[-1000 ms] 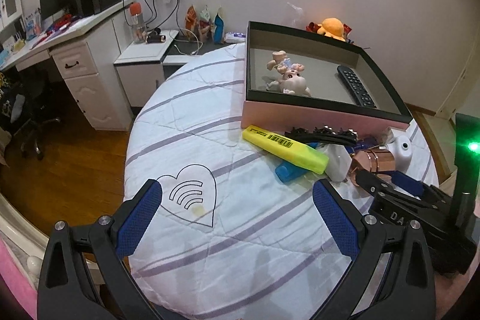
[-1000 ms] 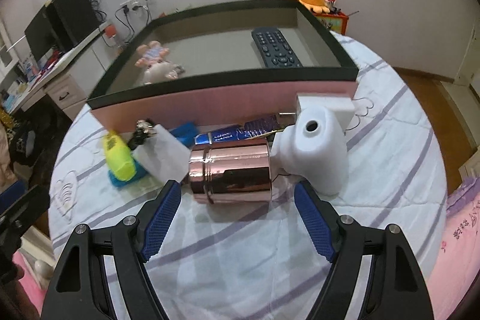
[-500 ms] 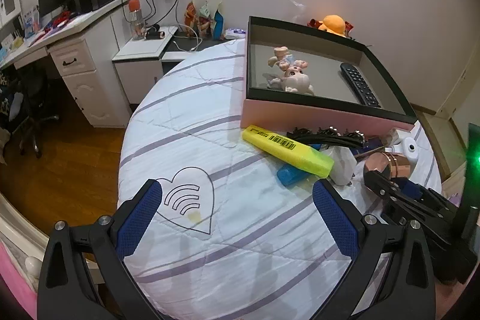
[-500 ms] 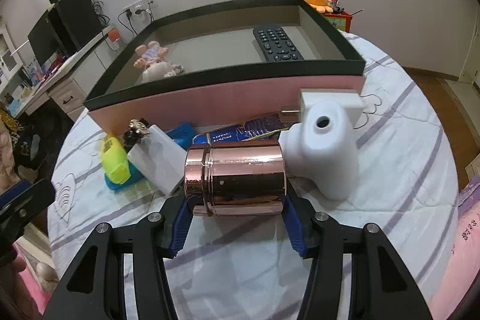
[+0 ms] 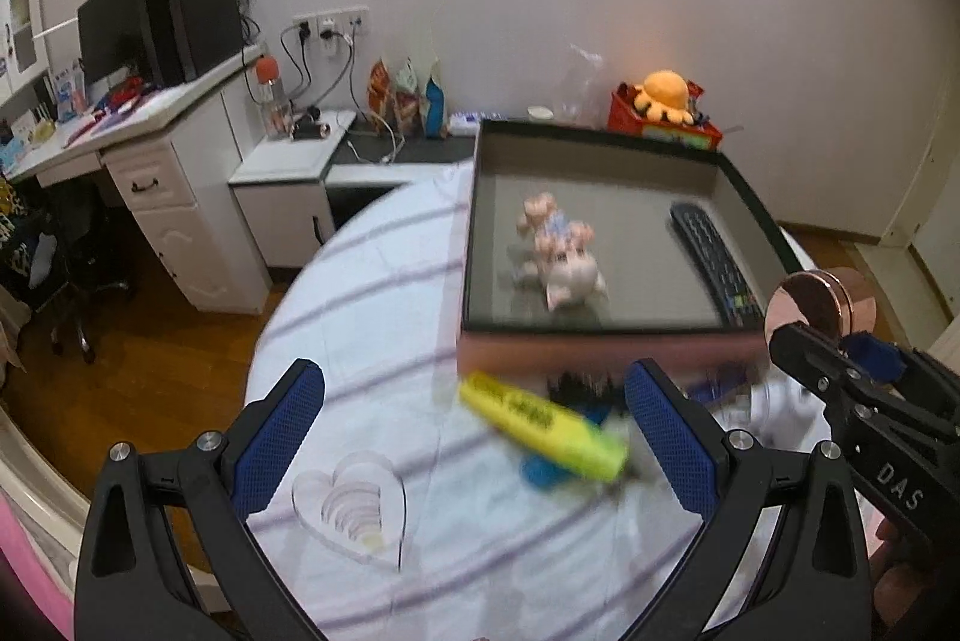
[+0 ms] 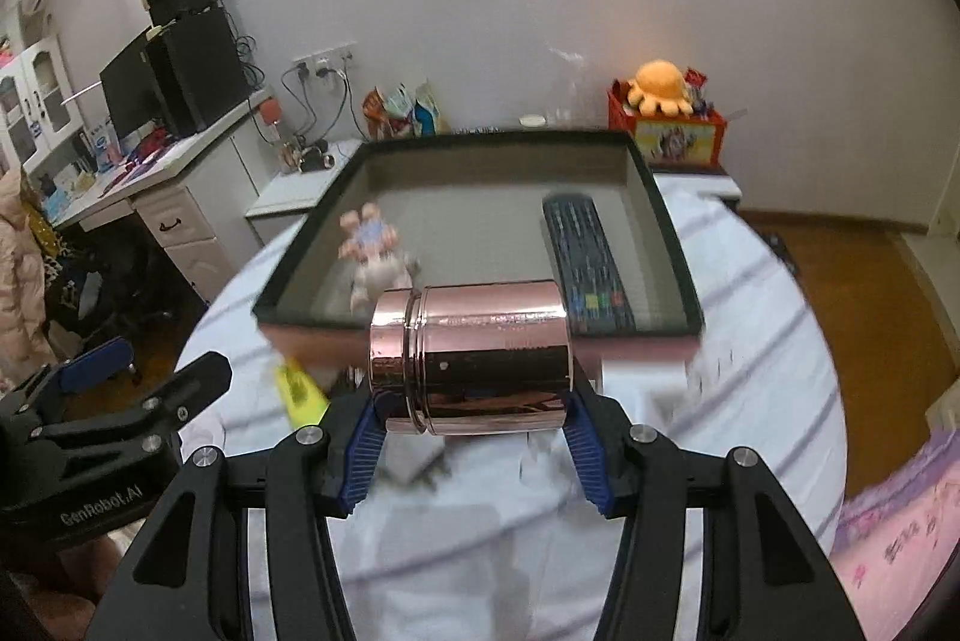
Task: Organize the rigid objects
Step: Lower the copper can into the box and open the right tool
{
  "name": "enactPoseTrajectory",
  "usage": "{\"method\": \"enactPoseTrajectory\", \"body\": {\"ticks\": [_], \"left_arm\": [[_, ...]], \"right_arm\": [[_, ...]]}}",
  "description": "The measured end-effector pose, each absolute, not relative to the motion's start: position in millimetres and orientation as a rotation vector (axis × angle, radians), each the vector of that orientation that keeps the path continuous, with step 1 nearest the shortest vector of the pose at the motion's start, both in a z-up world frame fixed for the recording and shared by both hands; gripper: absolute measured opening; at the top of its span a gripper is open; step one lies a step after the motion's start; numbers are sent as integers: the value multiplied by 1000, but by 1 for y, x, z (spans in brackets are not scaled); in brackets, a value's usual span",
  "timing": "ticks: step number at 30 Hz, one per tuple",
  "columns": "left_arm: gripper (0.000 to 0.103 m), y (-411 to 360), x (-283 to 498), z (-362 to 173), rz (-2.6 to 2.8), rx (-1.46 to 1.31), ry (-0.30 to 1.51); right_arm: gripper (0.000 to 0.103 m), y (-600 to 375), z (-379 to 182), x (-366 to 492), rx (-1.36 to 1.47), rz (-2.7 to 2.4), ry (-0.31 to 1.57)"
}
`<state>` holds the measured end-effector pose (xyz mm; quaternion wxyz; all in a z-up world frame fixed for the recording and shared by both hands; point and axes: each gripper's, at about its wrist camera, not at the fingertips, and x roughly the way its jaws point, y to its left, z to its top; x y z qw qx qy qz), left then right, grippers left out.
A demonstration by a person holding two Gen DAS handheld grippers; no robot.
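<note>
My right gripper is shut on a shiny rose-gold metal tin, held sideways above the near wall of the open box. The same tin shows at the right edge of the left wrist view, lifted beside the box. Inside the box lie a black remote and a pink pig toy. My left gripper stands open over the striped cloth with nothing between its fingers. In front of the box lie a yellow highlighter, a blue item and other blurred small things.
The round table carries a white cloth with purple stripes and a heart-shaped print. A white desk with monitor and speakers stands at the left. A red box with an orange plush sits behind the box.
The right gripper closed on the rose-gold tin and lifted it off the cloth to the box's near wall. The left gripper rose and drifted, staying open.
</note>
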<state>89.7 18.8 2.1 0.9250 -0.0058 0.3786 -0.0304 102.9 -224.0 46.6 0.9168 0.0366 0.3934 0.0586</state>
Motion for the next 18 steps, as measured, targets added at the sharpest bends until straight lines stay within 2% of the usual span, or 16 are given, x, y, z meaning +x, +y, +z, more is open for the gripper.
{"method": "enactPoseTrajectory", "body": {"ticks": [5,11,18], "left_arm": [[102,19,125,9,-21,-6,752],[102,17,161,-10,-16,-8,795],[102,15,178,-31,-23,-22,842]], "right_arm": [[55,-217,49,159,29,130,826],[55,-212,6,225,13,140,962],[55,-206,-23,245,-19,132,1050]]}}
